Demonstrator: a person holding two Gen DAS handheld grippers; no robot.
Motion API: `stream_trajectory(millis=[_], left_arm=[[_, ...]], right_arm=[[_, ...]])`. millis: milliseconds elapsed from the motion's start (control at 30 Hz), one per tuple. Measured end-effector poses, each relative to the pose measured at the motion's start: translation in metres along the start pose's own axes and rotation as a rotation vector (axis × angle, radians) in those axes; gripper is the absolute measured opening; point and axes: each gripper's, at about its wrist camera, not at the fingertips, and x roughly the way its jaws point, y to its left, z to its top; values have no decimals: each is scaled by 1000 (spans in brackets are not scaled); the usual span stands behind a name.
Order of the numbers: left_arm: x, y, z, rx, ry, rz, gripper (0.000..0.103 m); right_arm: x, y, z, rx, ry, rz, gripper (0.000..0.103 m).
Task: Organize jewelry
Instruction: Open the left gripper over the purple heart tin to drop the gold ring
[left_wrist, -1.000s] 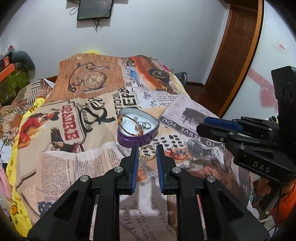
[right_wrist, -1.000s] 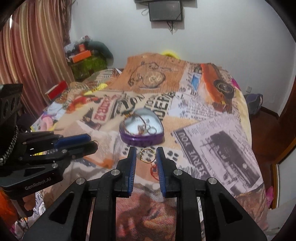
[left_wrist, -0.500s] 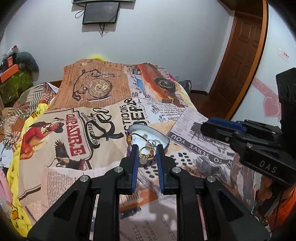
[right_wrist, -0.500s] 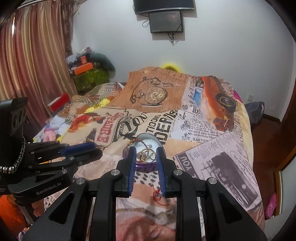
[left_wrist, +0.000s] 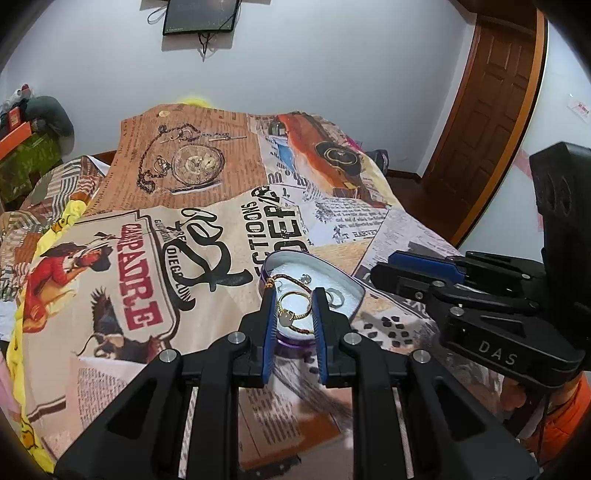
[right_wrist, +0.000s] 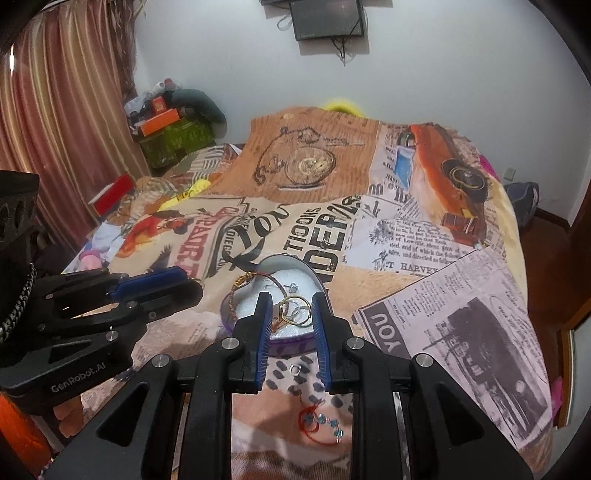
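Light, stiff gold ring (right_wrist: 295, 311), pinched at its rim between the right gripper (right_wrist: 290, 314)'s narrow jaws, could slip.

One heart-shaped tin (right_wrist: 291, 338) sits on one printed blanket (right_wrist: 424, 258). Two grippers are in view, the left (left_wrist: 293, 314) and the right (right_wrist: 290, 314). There is one gold ring (left_wrist: 293, 304), one braided bracelet (right_wrist: 255, 282) and one red beaded string (right_wrist: 319, 424).

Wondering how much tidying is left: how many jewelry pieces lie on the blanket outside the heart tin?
2: a small silver ring just outside the heart tin, and a red string bracelet nearer the camera. The jaws may hide more.
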Motion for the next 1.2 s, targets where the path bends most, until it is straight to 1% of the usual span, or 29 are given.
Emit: stream_trajectory(millis=[200,367,567,767,900,1000,1100,1200], left_arm=[[23,5,7,6,32,-7,17],[36,9,12,11,50,-8,17],[46,14,13,-2,76,-27,17],[50,14,13,-7,73,-26,17],[50,9,12,9,72,-24,17],[47,6,11,27,67,-8,17],[43,5,11,25,70,-10,17],[37,5,10,31,63,7,17]], right_arm=[[24,-6,6,1,46,23,20],[42,-7,7,-24,84,18,20],[56,-10,7,-28,109,27,20],[60,-10,8,-41,110,20,20],[62,-9,8,-53,105,14,20],[60,-7,8,-70,97,6,20],[59,-5,8,-83,96,-5,20],[57,-4,8,-81,105,1,20]])
